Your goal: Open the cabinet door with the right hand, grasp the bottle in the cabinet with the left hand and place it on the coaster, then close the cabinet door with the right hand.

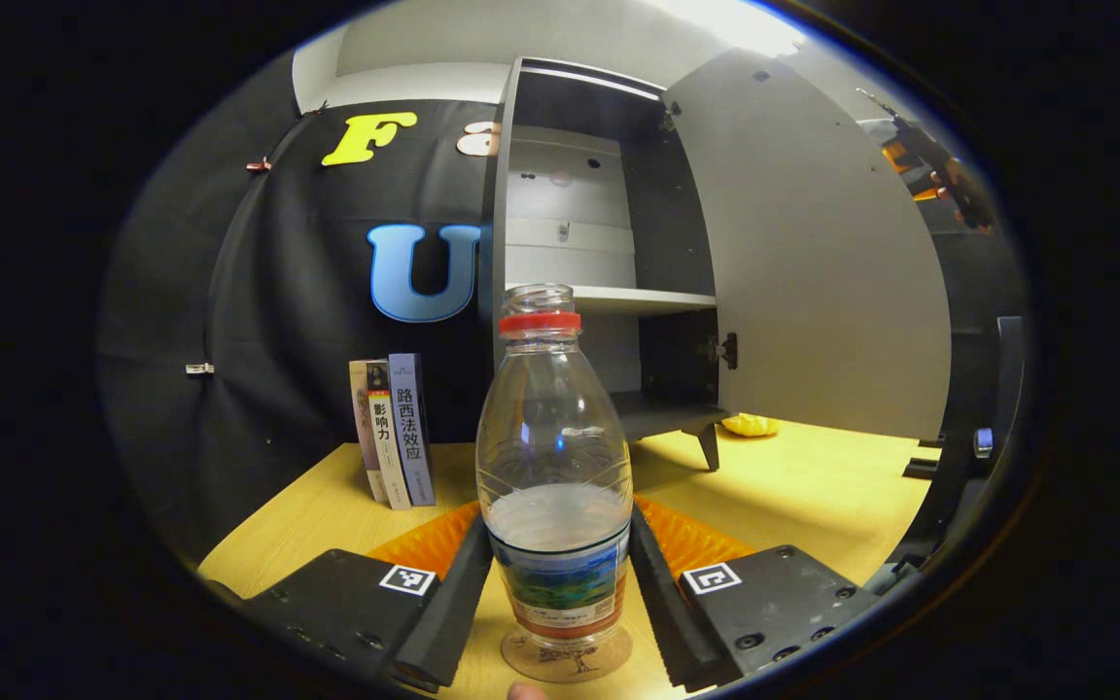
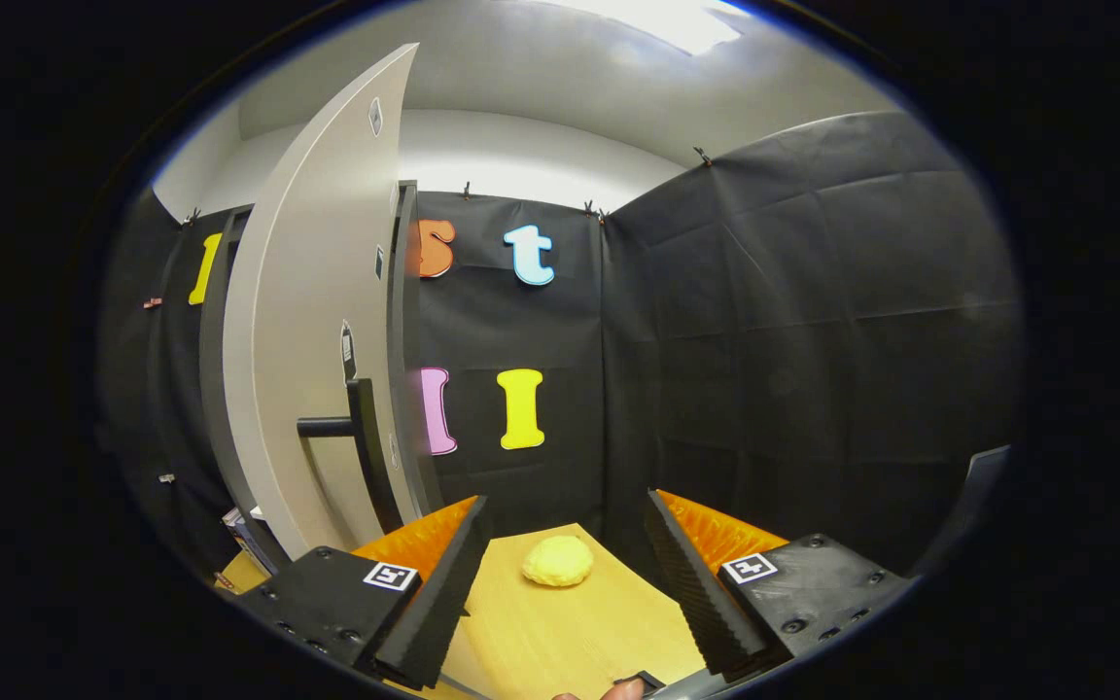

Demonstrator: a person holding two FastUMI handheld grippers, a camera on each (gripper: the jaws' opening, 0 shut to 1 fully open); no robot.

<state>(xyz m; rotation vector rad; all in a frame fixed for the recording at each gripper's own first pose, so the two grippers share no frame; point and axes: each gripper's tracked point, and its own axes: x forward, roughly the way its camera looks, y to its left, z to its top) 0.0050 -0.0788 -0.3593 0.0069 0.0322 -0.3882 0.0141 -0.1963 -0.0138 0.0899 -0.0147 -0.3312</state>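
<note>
On the coaster point(image 1: 568, 657), upright bottle point(image 1: 554, 467), neck up, between left tool point(image 1: 560, 583) fingers.

Book spines point(image 1: 402, 428): 影响力, 路西法效应.

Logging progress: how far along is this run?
Done: cabinet door stands open, bottle is out and upright on the coaster. In hand: left claw flanks the bottle, contact unclear. Left: release, then right claw, open near the door handle, closes the door.
</note>
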